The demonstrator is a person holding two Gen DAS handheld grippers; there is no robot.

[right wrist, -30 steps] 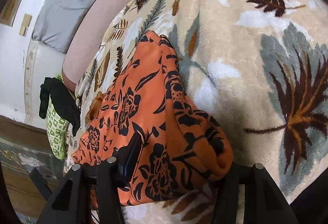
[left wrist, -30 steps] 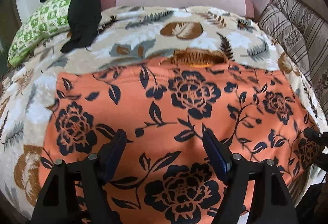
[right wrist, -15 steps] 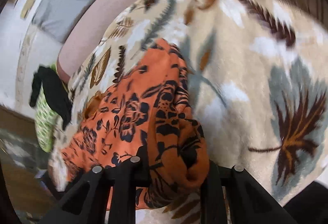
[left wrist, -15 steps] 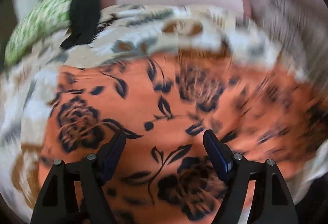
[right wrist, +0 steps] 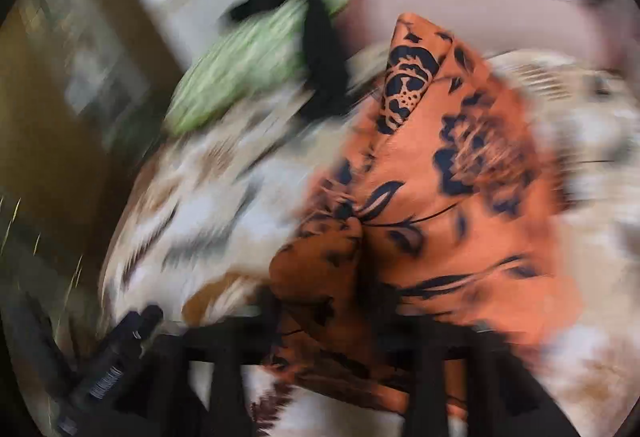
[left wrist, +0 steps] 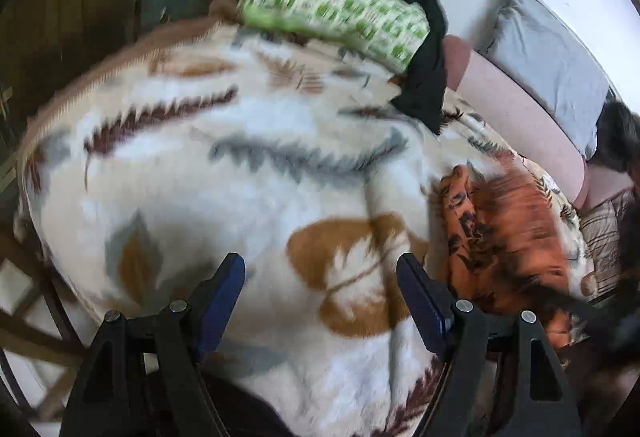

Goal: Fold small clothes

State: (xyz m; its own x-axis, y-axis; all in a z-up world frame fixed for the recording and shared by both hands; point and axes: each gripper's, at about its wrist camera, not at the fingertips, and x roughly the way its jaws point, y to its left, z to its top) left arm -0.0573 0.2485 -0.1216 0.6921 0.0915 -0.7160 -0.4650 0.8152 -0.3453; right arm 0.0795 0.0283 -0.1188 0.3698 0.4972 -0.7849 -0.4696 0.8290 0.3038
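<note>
An orange garment with black flowers [right wrist: 452,205] hangs bunched from my right gripper [right wrist: 336,321], which is shut on its cloth and holds it above the leaf-print blanket [right wrist: 200,205]; this view is blurred. In the left wrist view the same garment [left wrist: 512,237] is at the right, lifted off the blanket [left wrist: 224,173]. My left gripper [left wrist: 320,293] is open and empty over bare blanket, left of the garment.
A green patterned pillow [left wrist: 340,17] with a black garment [left wrist: 428,77] draped over it lies at the far side. A pink bolster [left wrist: 520,133] and a grey pillow [left wrist: 552,61] line the back. The bed edge [left wrist: 60,109] drops off at the left.
My right gripper closed on the orange garment's edge and swung it up and over. My left gripper swung left off the garment and is now over bare blanket.
</note>
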